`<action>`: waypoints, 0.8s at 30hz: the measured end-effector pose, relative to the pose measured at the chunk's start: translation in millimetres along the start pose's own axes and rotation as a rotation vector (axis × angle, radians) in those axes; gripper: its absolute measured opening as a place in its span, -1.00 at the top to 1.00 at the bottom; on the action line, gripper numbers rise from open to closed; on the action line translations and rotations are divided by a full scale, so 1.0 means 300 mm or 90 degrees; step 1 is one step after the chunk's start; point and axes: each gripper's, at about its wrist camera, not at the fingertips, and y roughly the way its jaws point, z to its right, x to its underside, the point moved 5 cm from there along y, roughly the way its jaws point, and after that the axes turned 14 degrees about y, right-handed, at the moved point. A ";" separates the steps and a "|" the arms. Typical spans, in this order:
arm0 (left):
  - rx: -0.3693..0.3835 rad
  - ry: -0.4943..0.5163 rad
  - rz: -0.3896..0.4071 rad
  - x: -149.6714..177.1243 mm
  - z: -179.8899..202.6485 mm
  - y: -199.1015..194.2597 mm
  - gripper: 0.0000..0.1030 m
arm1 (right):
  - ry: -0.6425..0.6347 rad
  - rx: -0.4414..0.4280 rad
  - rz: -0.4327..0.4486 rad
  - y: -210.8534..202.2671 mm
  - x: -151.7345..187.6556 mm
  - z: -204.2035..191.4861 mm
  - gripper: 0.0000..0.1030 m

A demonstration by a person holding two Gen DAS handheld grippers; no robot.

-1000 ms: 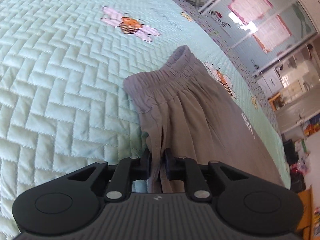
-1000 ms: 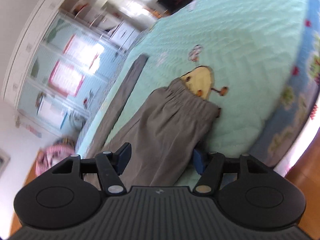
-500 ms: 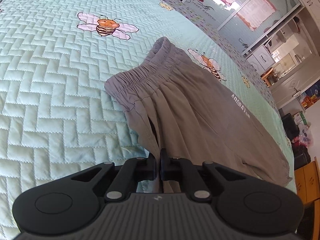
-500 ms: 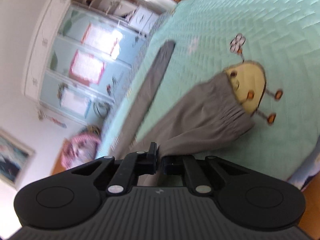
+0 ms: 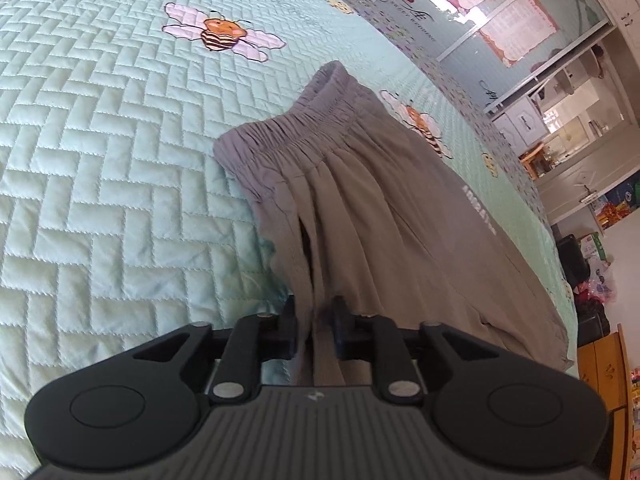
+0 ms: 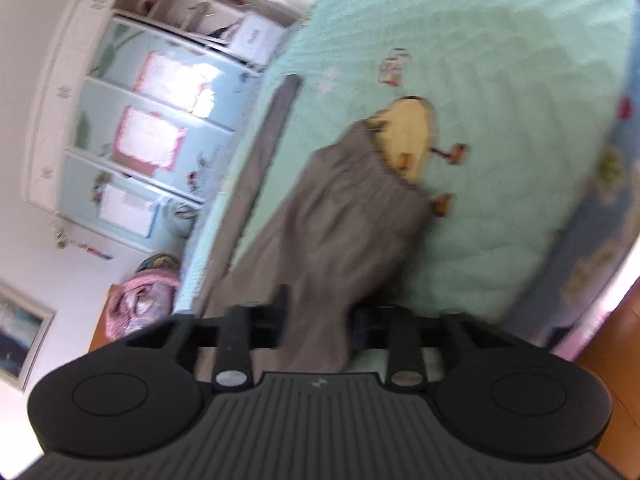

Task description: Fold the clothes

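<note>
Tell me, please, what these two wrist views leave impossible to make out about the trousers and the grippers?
- Left wrist view: the gripper body hides the grey trousers below the left gripper.
- Left wrist view: the white lettering is too small to read.
- Right wrist view: motion blur smears the right gripper, so fabric contact is unclear.

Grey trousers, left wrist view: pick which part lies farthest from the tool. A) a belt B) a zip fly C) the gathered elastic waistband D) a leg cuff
C: the gathered waistband of the grey trousers lies at the far end on the quilt, while the left tool has cloth between its fingers at the near end.
</note>
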 end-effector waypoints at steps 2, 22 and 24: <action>0.016 0.025 0.002 0.014 0.031 -0.008 -0.01 | -0.045 -0.006 -0.002 0.017 0.011 -0.040 -0.26; -0.043 0.142 -0.031 0.046 0.137 0.017 -0.27 | -0.075 0.003 -0.023 0.058 0.049 -0.114 -0.91; -0.056 0.158 -0.037 0.049 0.146 0.023 -0.28 | -0.008 -0.032 -0.022 0.029 0.019 -0.078 -0.87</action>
